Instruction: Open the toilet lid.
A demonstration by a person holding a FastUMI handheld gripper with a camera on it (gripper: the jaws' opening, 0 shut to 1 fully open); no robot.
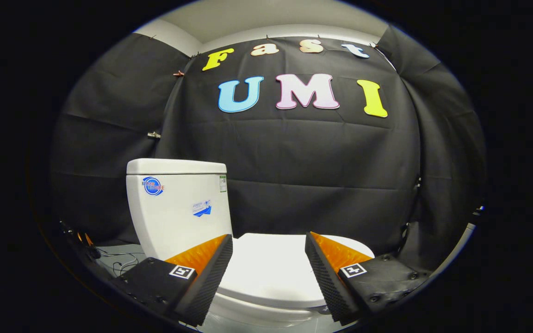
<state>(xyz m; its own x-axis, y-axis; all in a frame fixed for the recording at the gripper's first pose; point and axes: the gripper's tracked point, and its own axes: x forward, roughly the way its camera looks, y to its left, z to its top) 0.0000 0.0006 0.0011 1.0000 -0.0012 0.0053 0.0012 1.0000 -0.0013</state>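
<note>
Gripper view: my gripper (269,263) hangs with fingers spread wide, gripping nothing. The white toilet lid (271,273) lies flat and closed between the fingers and just beyond them. Its white tank (178,203) stands upright at far left, stickers on its front. Black cloth wall (322,175) hangs behind. Cables (123,263) lie on the floor, left of the tank.

Toilet lid (269,270): white, smooth, glossy, rounded front edge. It's shut, lying flat on the bowl, approx. level. It sits between the tool's (269,252) two fingers, which stand wide apart w/ one at each side of it and nothing pressed between them. Lid's back end meets the white tank (176,206), which stands upright behind, offset left. Hinge area hidden; seat under lid prob. there, can't tell.
</note>
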